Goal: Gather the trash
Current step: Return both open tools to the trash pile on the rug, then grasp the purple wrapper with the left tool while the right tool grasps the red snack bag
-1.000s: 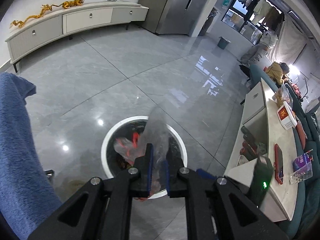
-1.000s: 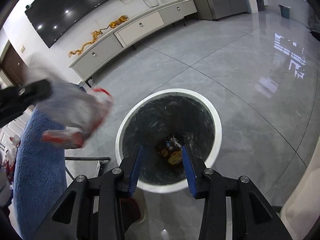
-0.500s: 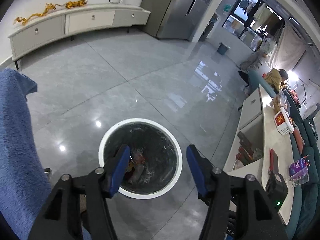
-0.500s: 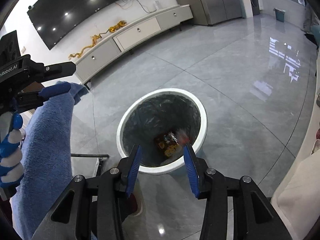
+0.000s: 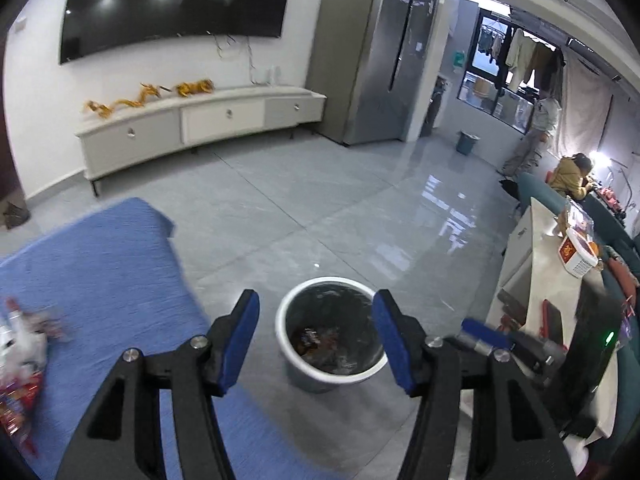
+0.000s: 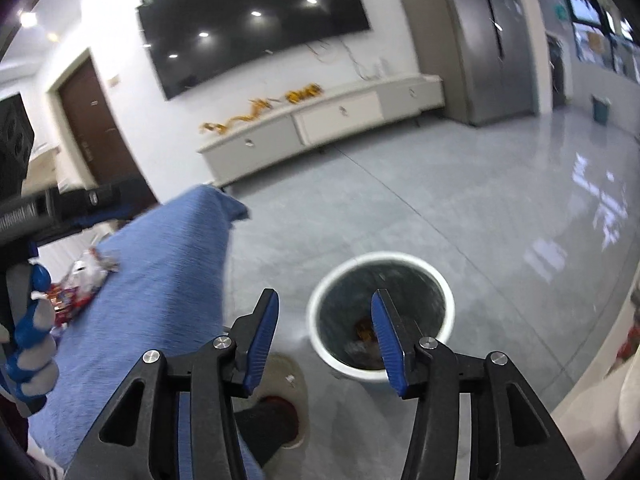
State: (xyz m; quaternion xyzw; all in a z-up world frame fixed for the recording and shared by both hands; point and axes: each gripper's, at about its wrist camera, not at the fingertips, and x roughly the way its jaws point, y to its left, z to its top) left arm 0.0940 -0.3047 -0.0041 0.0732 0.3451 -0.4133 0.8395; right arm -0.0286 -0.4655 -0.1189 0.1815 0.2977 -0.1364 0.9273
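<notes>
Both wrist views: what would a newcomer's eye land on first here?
The white-rimmed trash bin on the grey floor, framed between the open left gripper, with wrappers in its bottom. Left of it, a blue cloth carries more red-and-white wrappers. The right gripper is open too.

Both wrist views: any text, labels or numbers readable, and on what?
Nothing reads clearly.
Left gripper body, from the right wrist: white lettering, blurred.
Red-and-white box on the counter: print too small.
Wrappers on the blue cloth: print blurred.

Crumpled wrappers (image 5: 20, 354) on blue cloth (image 5: 100, 272)
</notes>
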